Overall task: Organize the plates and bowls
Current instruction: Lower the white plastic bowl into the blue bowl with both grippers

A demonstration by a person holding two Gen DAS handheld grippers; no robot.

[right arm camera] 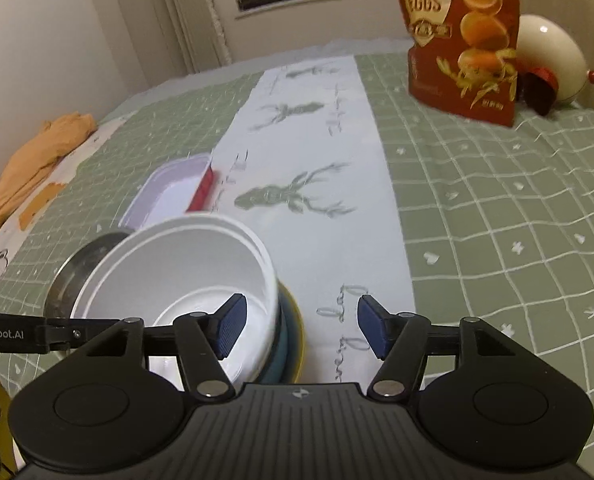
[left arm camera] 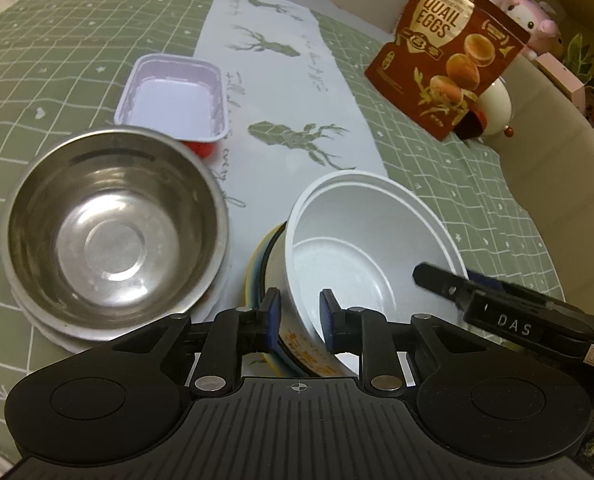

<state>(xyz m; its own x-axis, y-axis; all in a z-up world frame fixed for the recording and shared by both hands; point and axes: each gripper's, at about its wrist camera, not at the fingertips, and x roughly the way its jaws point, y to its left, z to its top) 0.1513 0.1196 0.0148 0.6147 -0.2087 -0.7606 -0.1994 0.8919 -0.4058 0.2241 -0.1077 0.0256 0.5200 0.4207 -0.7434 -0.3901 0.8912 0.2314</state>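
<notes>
Left gripper [left arm camera: 298, 316]: blue pads sit narrowly apart on either side of the near wall of the white bowl [left arm camera: 373, 248]; whether they actually press it cannot be told.
Right gripper [right arm camera: 302, 328]: jaws spread wide, holding nothing; its left pad [right arm camera: 229, 326] hangs over the white bowl's rim, its right pad over the bare runner.
White bowl: tilted, nested in a yellow-and-dark-rimmed bowl [left arm camera: 263, 276] at the near end of the runner.
Steel bowl [left arm camera: 113, 232]: just left of the white bowl, resting on a white plate [left arm camera: 57, 338] of which only the near rim shows.
Lilac tray [left arm camera: 173, 96]: behind the steel bowl, with something red [left arm camera: 201, 148] peeking from under its near edge; what it is cannot be made out.
Open room: the deer-print runner [left arm camera: 281, 92] and the green checked cloth [left arm camera: 449, 184] to the right lie bare up to the quail-egg pouch [left arm camera: 445, 52].
Edges: the table's far rim curves past the pouch; an orange cloth [right arm camera: 37, 156] lies at the left edge.
Hidden: the lower bowl's base, behind the gripper body; a cream round object [right arm camera: 549, 60] sits partly behind the pouch.
Blur: the right wrist view is soft.
</notes>
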